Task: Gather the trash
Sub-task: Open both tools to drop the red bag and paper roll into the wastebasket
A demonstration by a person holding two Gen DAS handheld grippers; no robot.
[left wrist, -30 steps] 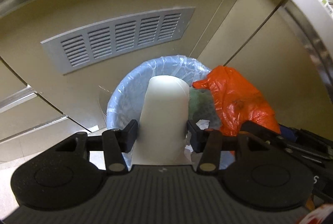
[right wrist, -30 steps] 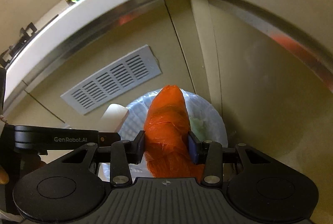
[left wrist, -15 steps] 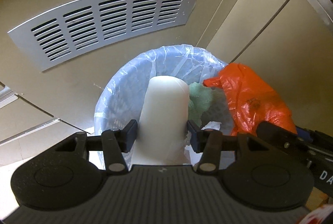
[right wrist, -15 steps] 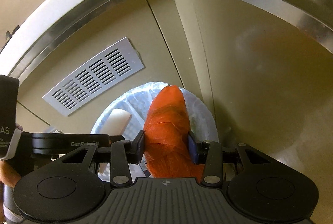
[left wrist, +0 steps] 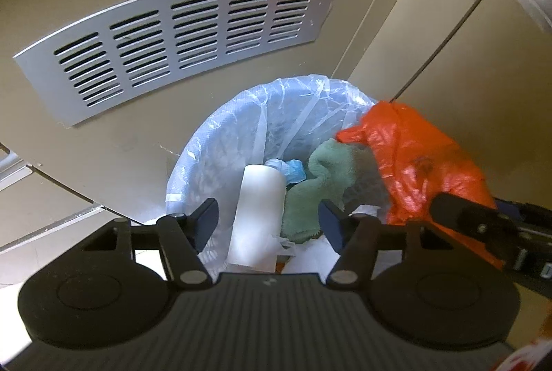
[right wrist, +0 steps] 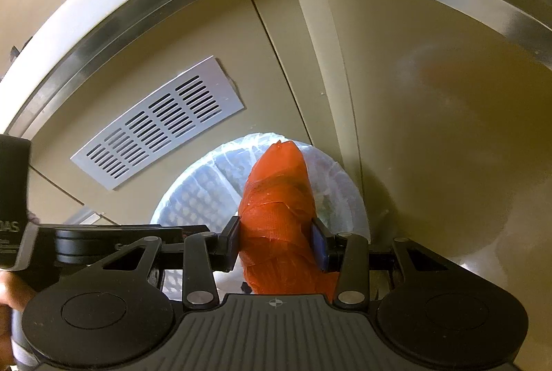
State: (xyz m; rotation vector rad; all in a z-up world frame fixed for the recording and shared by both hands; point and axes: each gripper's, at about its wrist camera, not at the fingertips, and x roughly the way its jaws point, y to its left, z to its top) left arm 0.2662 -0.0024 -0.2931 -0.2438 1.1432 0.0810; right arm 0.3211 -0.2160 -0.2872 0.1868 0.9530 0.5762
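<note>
The white cup [left wrist: 258,209] has left the left gripper [left wrist: 267,222], whose jaws have just been opening and now stand wide, clear of it; it lies inside the lined bin [left wrist: 224,143]. The orange bag [right wrist: 276,209] hangs above the bin, pinched by the right gripper [right wrist: 276,241]. Let go too near the rim, it could drape over the edge or slide to the floor, being light and crumpled. Counted: one cup, one orange bag, one green cloth [left wrist: 321,184], one bin, one vent [left wrist: 179,40].
</note>
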